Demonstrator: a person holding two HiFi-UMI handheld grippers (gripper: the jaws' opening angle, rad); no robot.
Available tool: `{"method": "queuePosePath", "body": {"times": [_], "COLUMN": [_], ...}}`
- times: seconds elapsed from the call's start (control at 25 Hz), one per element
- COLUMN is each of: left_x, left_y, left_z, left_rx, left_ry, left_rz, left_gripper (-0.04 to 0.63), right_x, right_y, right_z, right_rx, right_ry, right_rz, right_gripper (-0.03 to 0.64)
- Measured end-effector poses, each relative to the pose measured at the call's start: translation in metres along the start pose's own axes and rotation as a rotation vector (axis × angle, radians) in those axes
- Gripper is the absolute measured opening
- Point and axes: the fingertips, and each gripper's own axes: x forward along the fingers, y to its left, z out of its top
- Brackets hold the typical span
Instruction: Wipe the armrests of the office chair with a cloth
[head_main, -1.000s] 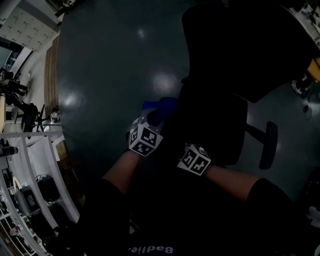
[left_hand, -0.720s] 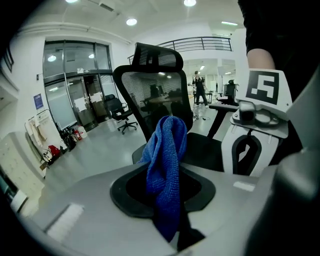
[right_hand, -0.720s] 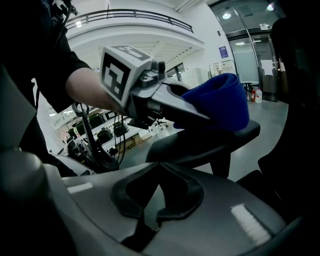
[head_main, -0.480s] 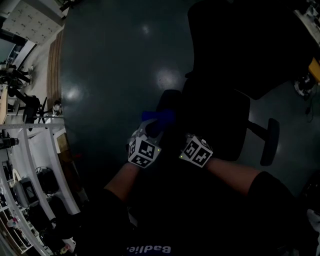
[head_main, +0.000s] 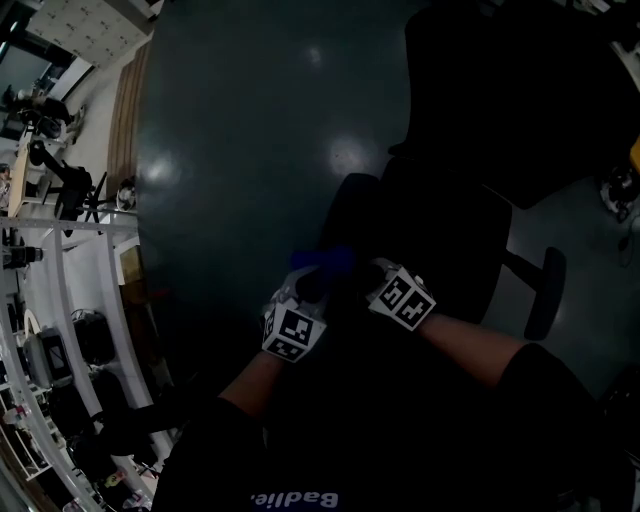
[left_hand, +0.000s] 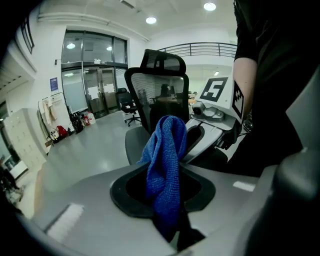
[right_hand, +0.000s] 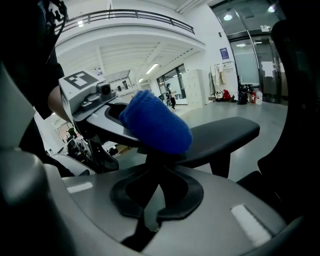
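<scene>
A blue cloth (head_main: 326, 260) lies on the near part of the black office chair's left armrest (head_main: 345, 215). My left gripper (head_main: 312, 275) is shut on the cloth (left_hand: 165, 160), which bunches up out of its jaws. In the right gripper view the cloth (right_hand: 155, 127) sits as a blue wad on top of the armrest (right_hand: 225, 134). My right gripper (right_hand: 154, 162) has its dark fingers drawn together, their tips just under the wad at the armrest's side. It sits right beside the left one (head_main: 368, 278).
The chair's seat and back (head_main: 470, 150) fill the upper right, and its other armrest (head_main: 545, 290) is at the far right. Dark glossy floor (head_main: 240, 150) spreads to the left. White shelving (head_main: 60, 330) runs down the left edge. Another office chair (left_hand: 160, 85) stands beyond.
Both grippers and the cloth have slid along the armrest toward me, uncovering more of its far end. The right gripper has closed in beside the left.
</scene>
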Motion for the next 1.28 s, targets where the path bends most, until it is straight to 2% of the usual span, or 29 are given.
{"method": "queuePosePath", "body": {"times": [0.16, 0.32, 0.4, 0.64, 0.88, 1.04, 1.16, 1.28], "left_x": [-0.015, -0.033, -0.037, -0.017, 0.030, 0.073, 0.099, 0.120], "left_y": [-0.009, -0.009, 0.000, 0.061, 0.100, 0.098, 0.093, 0.086], "left_z": [-0.014, -0.023, -0.018, 0.052, 0.123, 0.149, 0.150, 0.144], "left_rx": [-0.031, -0.002, 0.019, 0.073, 0.201, 0.285, 0.333, 0.351], "left_ry": [0.015, 0.065, 0.050, -0.078, -0.161, -0.162, -0.127, -0.086], "left_rz": [-0.010, -0.040, -0.042, 0.026, 0.009, -0.037, -0.077, -0.111], "left_gripper": [0.101, 0.101, 0.103, 0.103, 0.103, 0.103, 0.103, 0.103], "right_x": [0.004, 0.008, 0.009, 0.009, 0.014, 0.007, 0.005, 0.002], "right_y": [0.003, 0.003, 0.003, 0.009, 0.032, 0.031, 0.030, 0.028], "right_z": [0.001, 0.004, 0.003, 0.003, -0.009, -0.019, -0.021, -0.017], "right_rx": [-0.002, -0.016, -0.022, -0.036, -0.042, -0.012, 0.017, 0.041], "right_ry": [0.001, 0.004, 0.005, 0.000, 0.025, 0.011, -0.002, -0.021], "right_rz": [0.006, 0.004, 0.001, 0.003, 0.051, 0.029, 0.015, 0.009], "right_gripper": [0.006, 0.006, 0.006, 0.005, 0.005, 0.005, 0.005, 0.005]}}
